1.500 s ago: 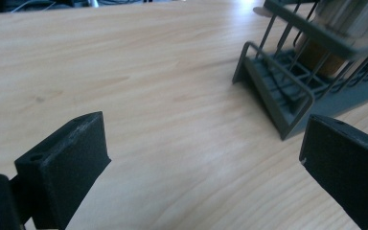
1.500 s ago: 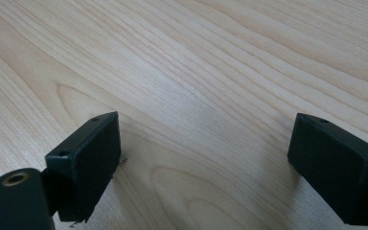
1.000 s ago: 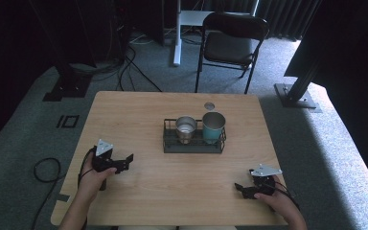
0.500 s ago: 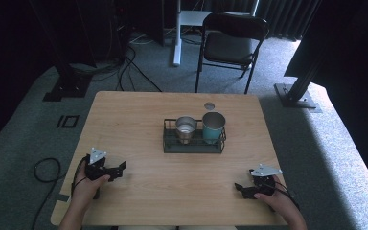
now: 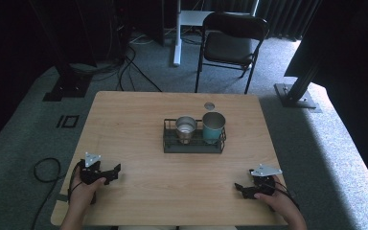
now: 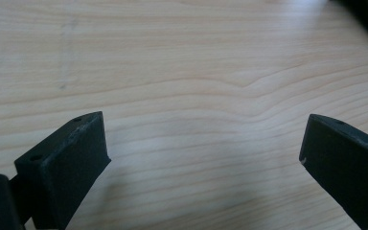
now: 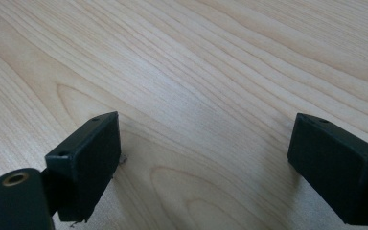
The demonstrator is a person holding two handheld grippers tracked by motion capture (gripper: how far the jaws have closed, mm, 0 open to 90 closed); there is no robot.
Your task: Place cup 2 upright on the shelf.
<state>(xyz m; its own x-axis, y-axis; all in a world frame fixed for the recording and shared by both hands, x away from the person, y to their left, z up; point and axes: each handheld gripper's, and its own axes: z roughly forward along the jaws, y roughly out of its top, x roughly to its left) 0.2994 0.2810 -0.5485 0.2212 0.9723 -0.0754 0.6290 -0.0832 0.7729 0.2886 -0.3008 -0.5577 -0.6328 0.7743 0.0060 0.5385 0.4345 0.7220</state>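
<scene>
Matt pale wood table (image 5: 139, 120), shiny metal cup (image 5: 186, 128), black wire rack (image 5: 193, 146)

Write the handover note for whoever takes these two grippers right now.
Left gripper: open, empty, low over the table at its near left.
Right gripper: open, empty, near right, jaws over bare wood.
Things: a wire rack at mid table holds a steel cup on its left and a taller teal cup on its right, both upright. A small round lid lies behind the rack.
Done: nothing gripped.
Left: reach for the cups.
</scene>
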